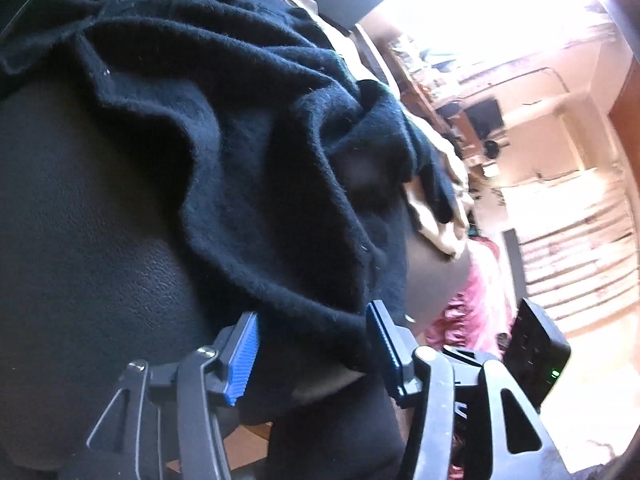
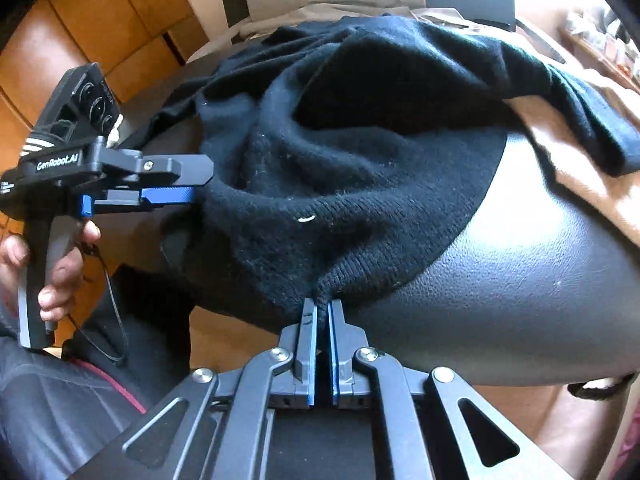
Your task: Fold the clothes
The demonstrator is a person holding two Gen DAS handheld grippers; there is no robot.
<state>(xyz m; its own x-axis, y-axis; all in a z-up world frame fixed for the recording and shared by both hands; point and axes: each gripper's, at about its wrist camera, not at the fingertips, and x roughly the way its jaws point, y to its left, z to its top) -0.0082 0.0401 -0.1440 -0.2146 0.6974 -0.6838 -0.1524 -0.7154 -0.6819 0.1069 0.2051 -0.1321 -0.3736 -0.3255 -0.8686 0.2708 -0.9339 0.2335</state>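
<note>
A black knit sweater (image 2: pixel 360 152) lies crumpled on a black leather-like cushion (image 2: pixel 520 280). My right gripper (image 2: pixel 322 306) is shut on the sweater's near edge, with a pinch of knit between its blue pads. My left gripper (image 2: pixel 202 182), held by a hand (image 2: pixel 60 276), sits at the sweater's left edge. In the left wrist view the left gripper (image 1: pixel 312 312) stands open. A fold of the sweater (image 1: pixel 240 140) hangs between its blue pads (image 1: pixel 242 354), and neither pad presses on it.
A beige garment (image 2: pixel 580 172) lies under the sweater at the right, more pale cloth (image 2: pixel 340 4) behind it. The wooden floor (image 2: pixel 120 20) shows at the left. A black box with a green light (image 1: pixel 538 350) sits at the right of the left wrist view.
</note>
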